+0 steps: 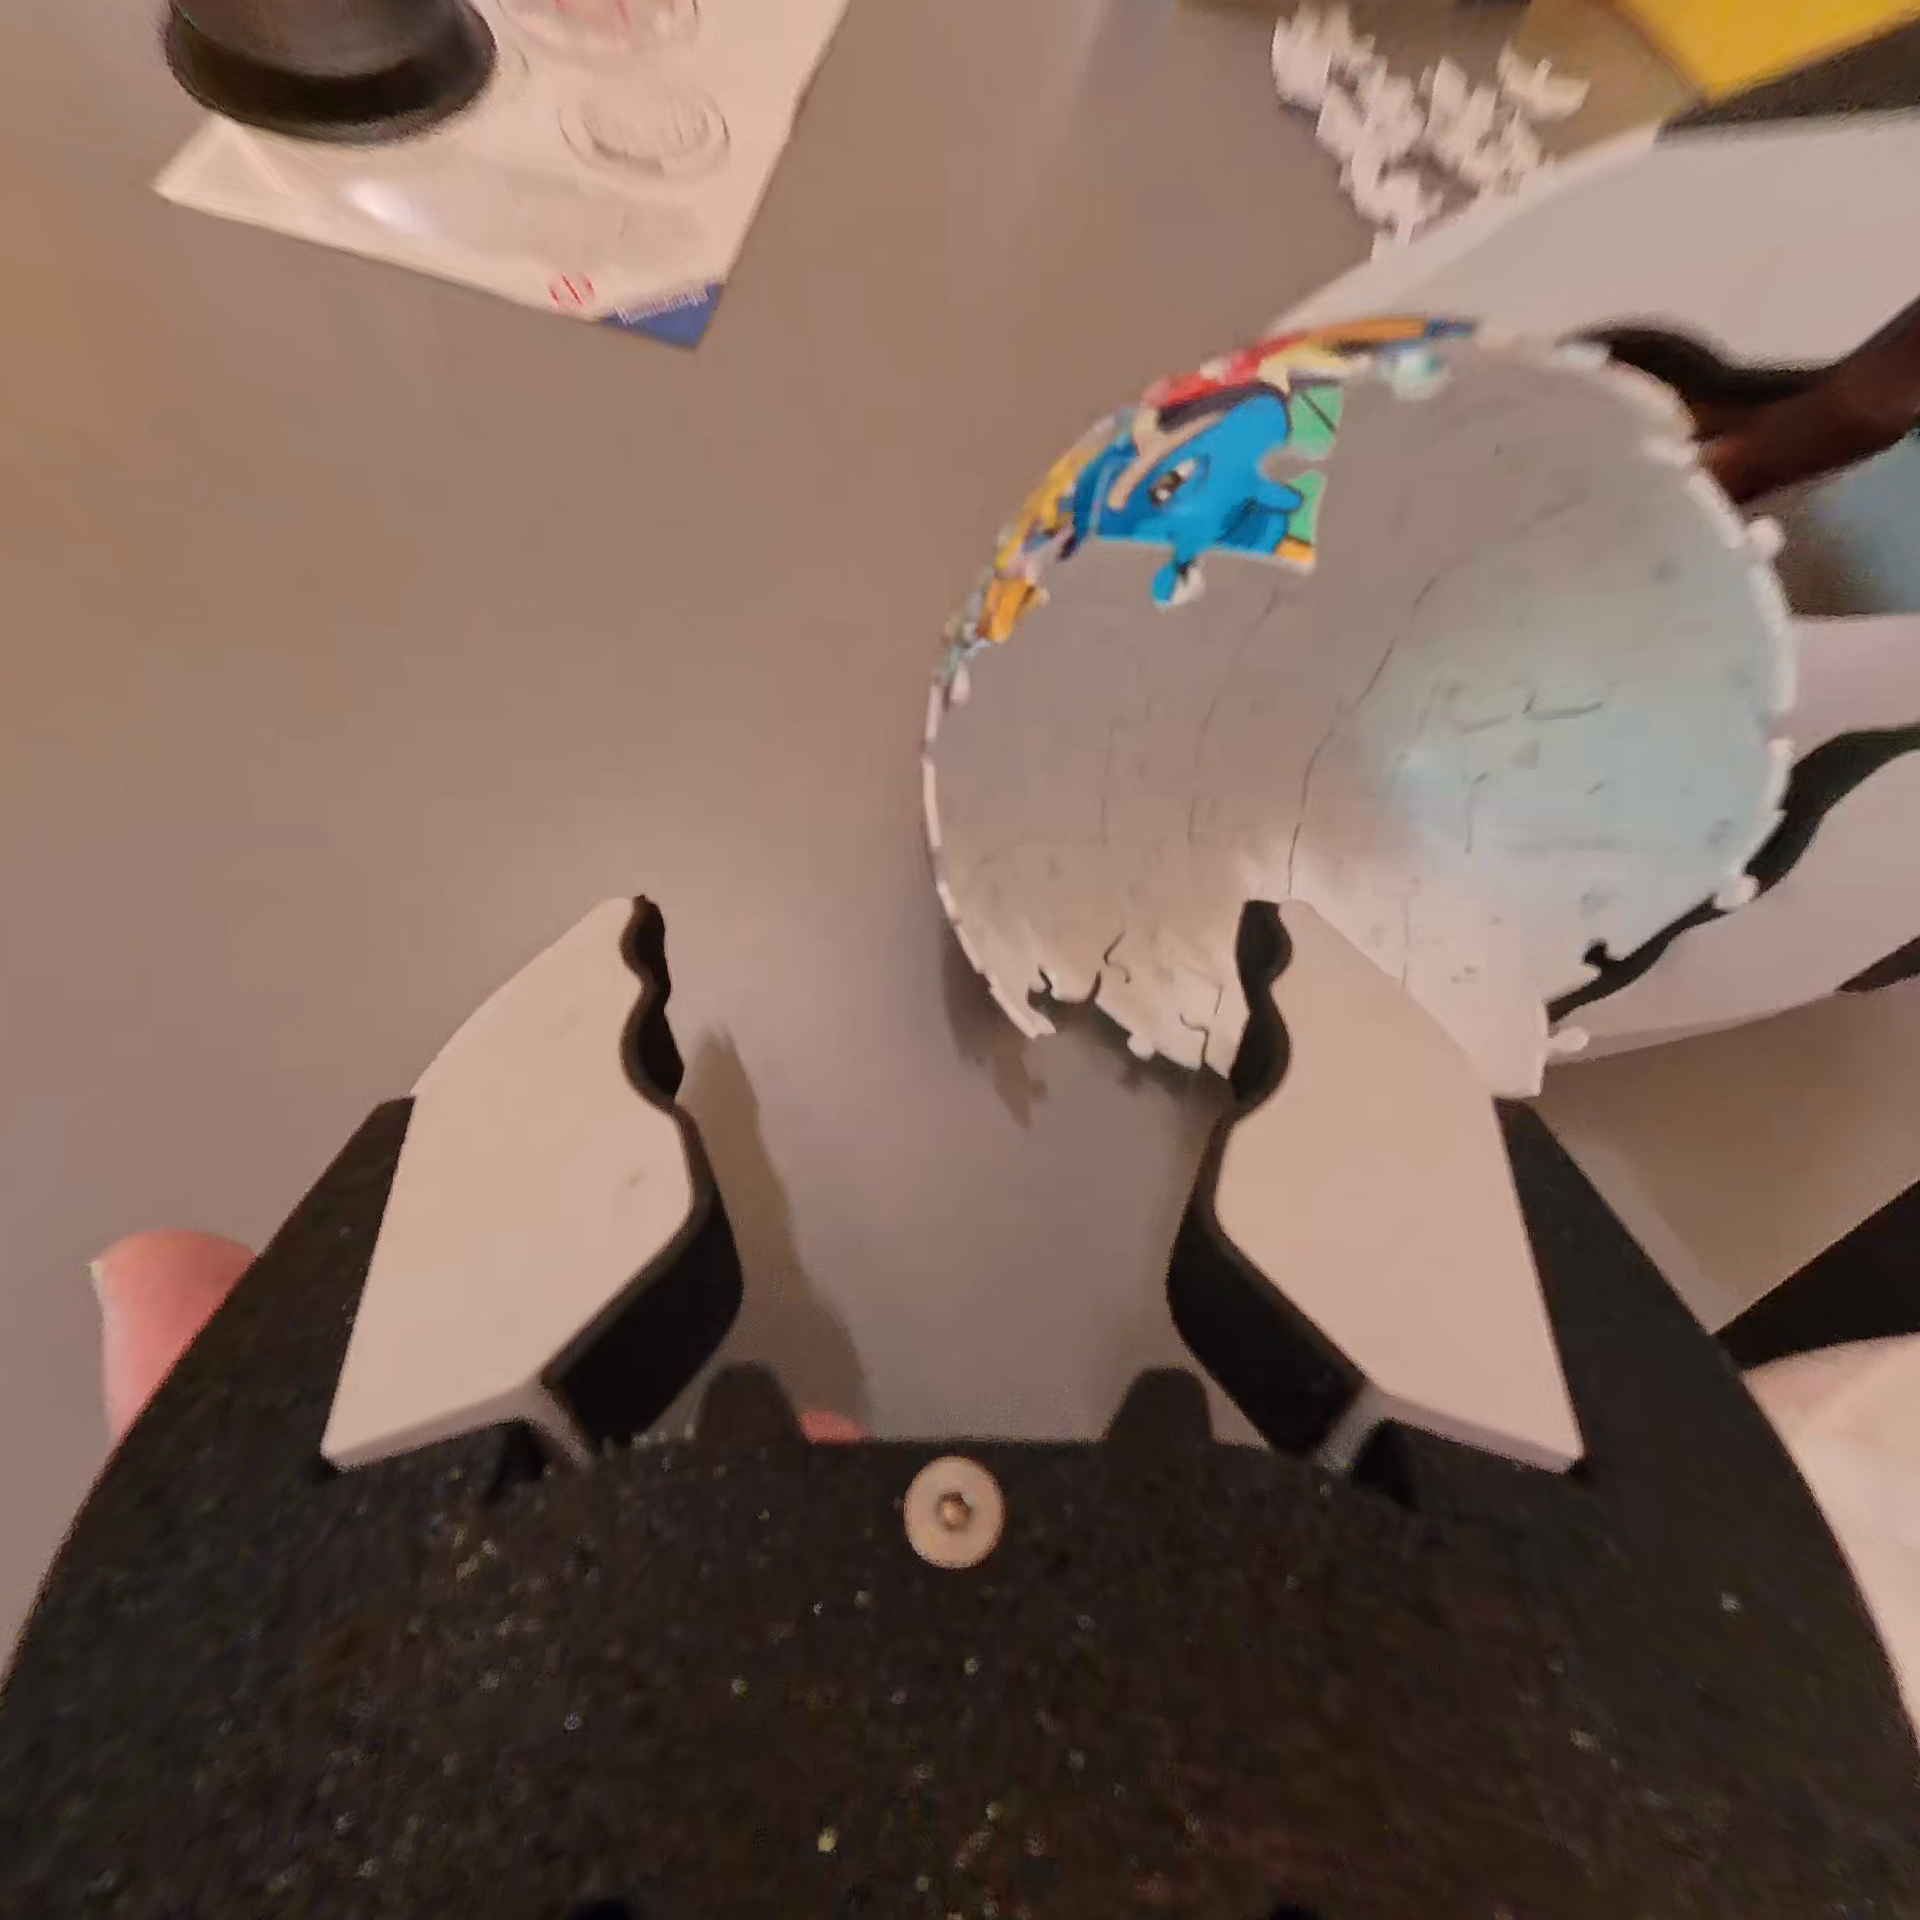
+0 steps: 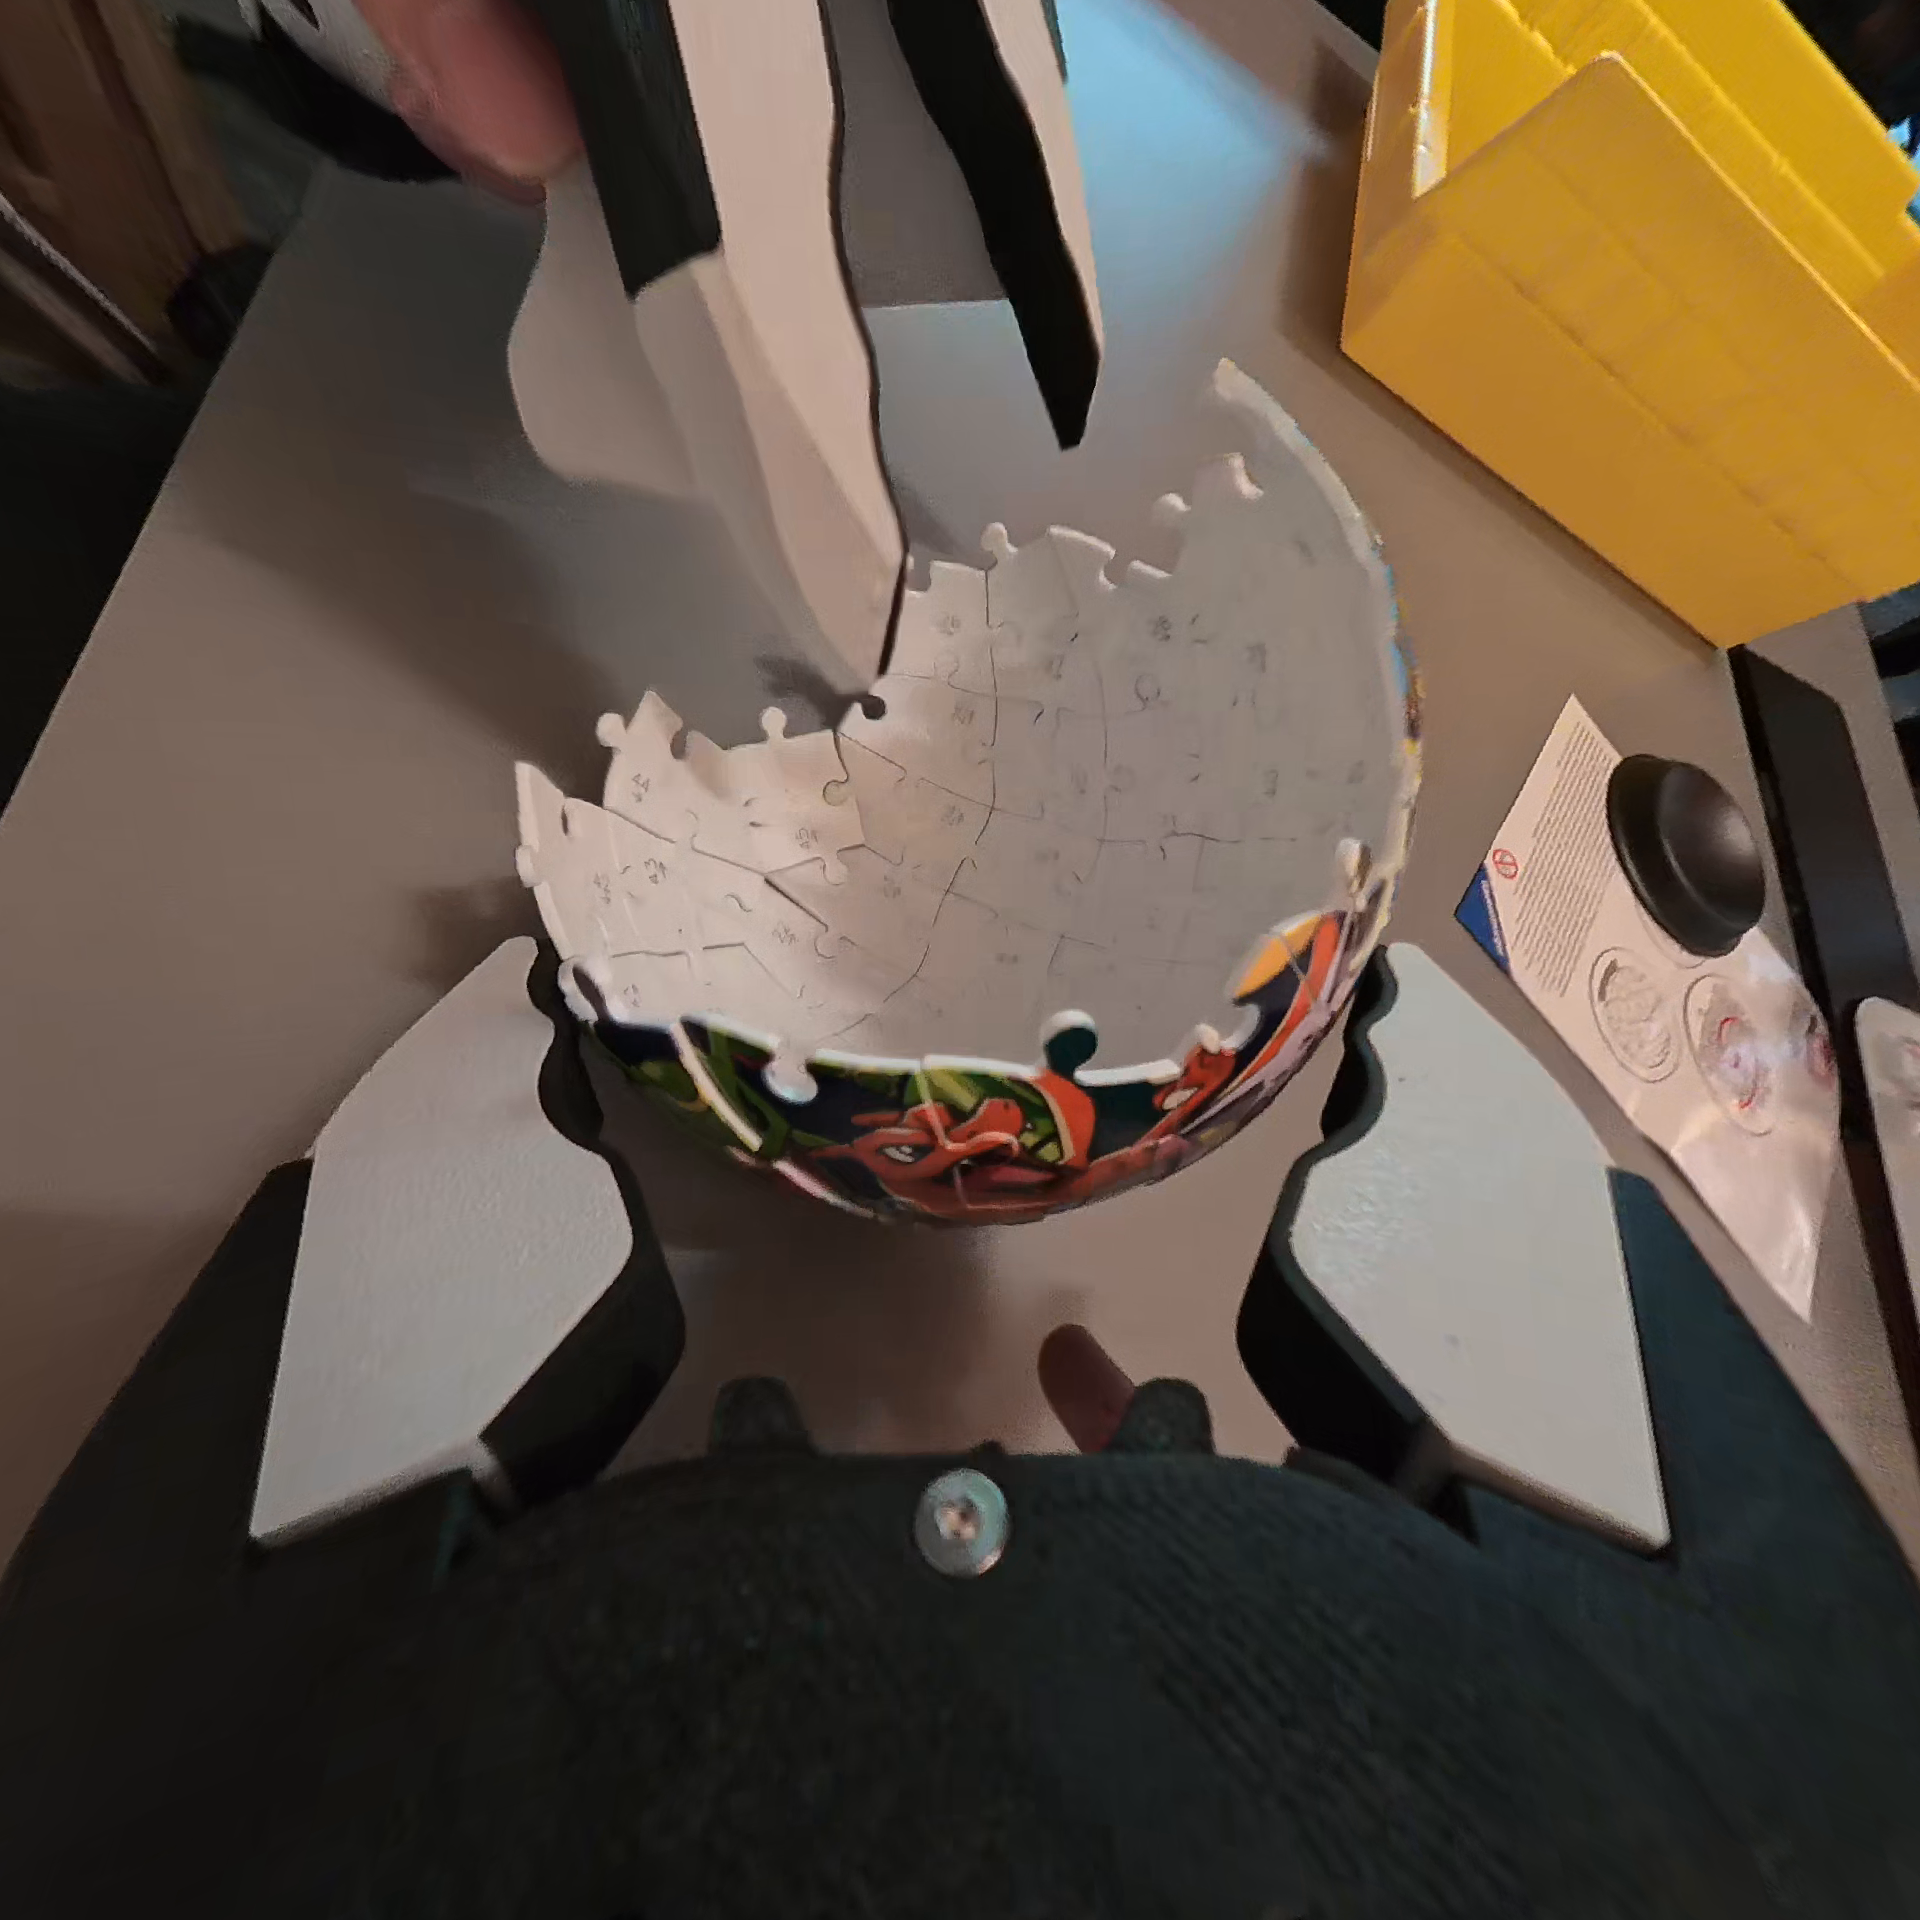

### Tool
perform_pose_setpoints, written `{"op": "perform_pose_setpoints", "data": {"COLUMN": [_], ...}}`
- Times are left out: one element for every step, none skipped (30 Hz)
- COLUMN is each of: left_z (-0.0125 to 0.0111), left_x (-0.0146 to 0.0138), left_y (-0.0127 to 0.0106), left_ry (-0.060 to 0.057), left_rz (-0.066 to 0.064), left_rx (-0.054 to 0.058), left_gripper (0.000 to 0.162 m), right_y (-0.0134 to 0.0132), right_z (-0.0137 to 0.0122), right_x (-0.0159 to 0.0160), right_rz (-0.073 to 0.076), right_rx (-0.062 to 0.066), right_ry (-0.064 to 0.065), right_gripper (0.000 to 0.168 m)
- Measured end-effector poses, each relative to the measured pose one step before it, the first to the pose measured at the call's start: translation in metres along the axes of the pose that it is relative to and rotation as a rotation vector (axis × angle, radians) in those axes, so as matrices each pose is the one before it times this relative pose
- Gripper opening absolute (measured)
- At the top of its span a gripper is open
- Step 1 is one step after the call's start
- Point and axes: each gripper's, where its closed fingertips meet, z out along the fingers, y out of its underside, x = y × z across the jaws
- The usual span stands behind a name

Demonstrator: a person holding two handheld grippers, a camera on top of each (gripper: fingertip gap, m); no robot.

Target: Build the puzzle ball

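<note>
Between the right gripper (image 2: pixel 961 1049) jaws, the half-built puzzle ball (image 2: pixel 1039 831) is sitting cradled: light, fragile shell, so I'd be squeezing its sides gently; left gripper (image 1: pixel 951 987) jaws are gaping wide, empty.

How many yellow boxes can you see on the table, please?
2: a nearer yellow box at the table's far right corner, and a second one directly behind it, touching. Others may be hidden beyond the frame.
</note>
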Motion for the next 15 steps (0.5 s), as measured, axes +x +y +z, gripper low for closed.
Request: {"op": "perform_pose_setpoints", "data": {"left_z": [-0.00182,-0.00128,-0.00083,-0.00012,0.00029,0.00015,-0.00034,-0.00105,-0.00168,-0.00238,-0.00308,-0.00383,-0.00433,-0.00431,-0.00398], "left_x": [0.00027,0.00159,0.00087,-0.00068,-0.00141,-0.00074,-0.00058,-0.00057,0.00127,0.00333,0.00401,0.00367,0.00381,0.00271,0.00177], "left_y": [-0.00342,-0.00231,-0.00116,0.00066,0.00207,0.00256,0.00214,0.00123,0.00056,0.00033,-0.00006,0.00016,0.00143,0.00241,0.00253], "left_ry": [0.0266,0.0344,0.0284,0.017,0.0092,0.0111,0.0079,0.006,0.0158,0.0301,0.032,0.0245,0.0185,0.0043,-0.0082], "left_rz": [-0.0226,-0.0276,-0.0323,-0.0326,-0.0262,-0.012,-0.0022,0.0032,0.0102,0.0218,0.0396,0.0635,0.0846,0.09,0.0868], "left_rx": [0.0345,0.0277,0.0199,0.007,-0.0039,-0.0054,0.001,0.0099,0.0142,0.0144,0.015,0.0126,0.0031,-0.006,-0.011], "left_gripper": [0.101,0.101,0.102,0.102,0.101,0.101,0.101,0.101,0.101,0.1,0.098,0.092,0.088,0.083,0.078], "right_y": [0.00085,0.00114,0.00132,0.00173,0.00098,0.00009,0.00036,0.00061,-0.00005,-0.00012,0.00031,0.00035,0.00037,0.00057,0.00046], "right_z": [-0.0001,-0.00013,0.0,0.00022,0.00018,-0.00001,-0.00007,0.00002,-0.00024,-0.00031,-0.00026,-0.00014,-0.00013,0.0002,0.0003], "right_x": [0.00047,0.00011,-0.0001,-0.00031,0.00011,-0.00002,0.00015,0.00049,0.00032,-0.0004,-0.00085,-0.00065,-0.0009,-0.00097,-0.00052], "right_rz": [0.0202,0.0185,0.0133,0.0079,0.0071,0.0073,0.012,0.0169,0.0174,0.013,0.0095,0.0085,0.0108,0.0139,0.017], "right_rx": [0.0024,-0.0019,-0.0042,-0.0075,-0.0037,0.0035,0.0039,0.0039,0.0106,0.0122,0.0097,0.0076,0.006,0.0048,0.0069], "right_ry": [0.0,-0.002,-0.0028,-0.0025,-0.0003,-0.0014,-0.0016,-0.0025,-0.0047,-0.0088,-0.0101,-0.0096,-0.012,-0.0146,-0.015], "right_gripper": [0.137,0.137,0.137,0.137,0.137,0.137,0.137,0.137,0.137,0.137,0.137,0.137,0.137,0.137,0.137]}}
